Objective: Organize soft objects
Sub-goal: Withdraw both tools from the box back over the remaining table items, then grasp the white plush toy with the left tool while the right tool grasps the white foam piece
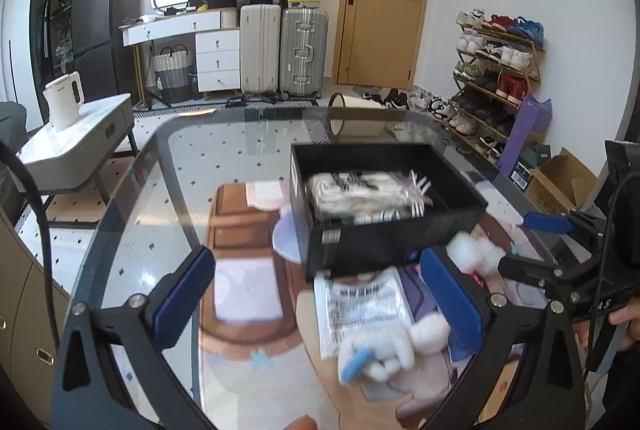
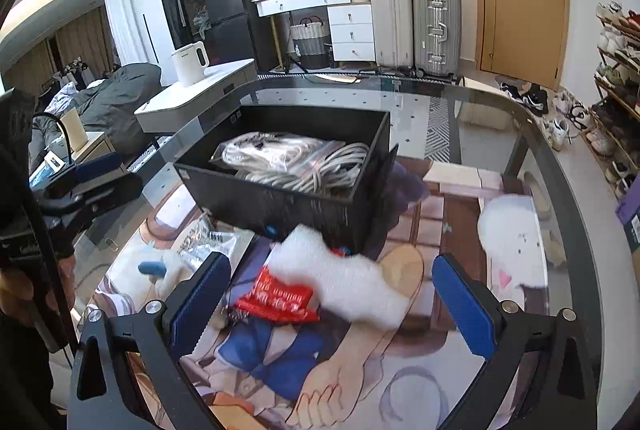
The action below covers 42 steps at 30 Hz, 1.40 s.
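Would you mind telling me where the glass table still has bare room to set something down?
The glass table is free left of the black box, toward the white kettle, and behind the box. It is crowded in front of the box: white plush toy, red packet, plastic bag.

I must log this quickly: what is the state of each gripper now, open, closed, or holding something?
Left gripper: open, holding nothing.
Right gripper: open wide, holding nothing; the white plush toy lies between its fingers, not gripped.
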Tool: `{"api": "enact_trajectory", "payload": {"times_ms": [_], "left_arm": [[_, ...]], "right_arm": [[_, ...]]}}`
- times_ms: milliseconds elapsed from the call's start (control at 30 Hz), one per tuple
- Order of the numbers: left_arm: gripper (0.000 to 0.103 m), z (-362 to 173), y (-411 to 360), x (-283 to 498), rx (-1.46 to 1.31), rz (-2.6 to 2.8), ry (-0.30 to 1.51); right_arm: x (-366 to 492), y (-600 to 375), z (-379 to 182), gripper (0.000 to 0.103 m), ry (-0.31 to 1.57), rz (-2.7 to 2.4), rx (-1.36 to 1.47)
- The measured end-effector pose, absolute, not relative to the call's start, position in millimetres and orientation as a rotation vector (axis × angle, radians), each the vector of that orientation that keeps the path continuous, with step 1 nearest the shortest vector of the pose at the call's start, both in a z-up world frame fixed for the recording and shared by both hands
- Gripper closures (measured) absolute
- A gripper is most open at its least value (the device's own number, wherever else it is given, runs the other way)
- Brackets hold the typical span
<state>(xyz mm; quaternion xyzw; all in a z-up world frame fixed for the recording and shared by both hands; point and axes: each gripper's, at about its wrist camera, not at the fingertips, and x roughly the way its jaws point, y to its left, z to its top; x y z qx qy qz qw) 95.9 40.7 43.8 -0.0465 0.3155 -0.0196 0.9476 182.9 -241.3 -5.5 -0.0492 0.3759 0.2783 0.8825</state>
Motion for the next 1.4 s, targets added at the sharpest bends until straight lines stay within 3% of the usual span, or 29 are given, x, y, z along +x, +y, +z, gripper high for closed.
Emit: {"api": "enact_trajectory", "payload": {"times_ms": [867, 1400], "left_arm": [[0.0, -2, 7, 79, -0.077, -0.105, 0.775], [0.0, -11, -22, 95, -0.021, -0.141, 0.842]], "right_arm": [[167, -260, -43, 0.001, 0.892, 0.552, 0.009], [187, -254, -38, 0.001, 0.89, 0.548, 0.03]]}}
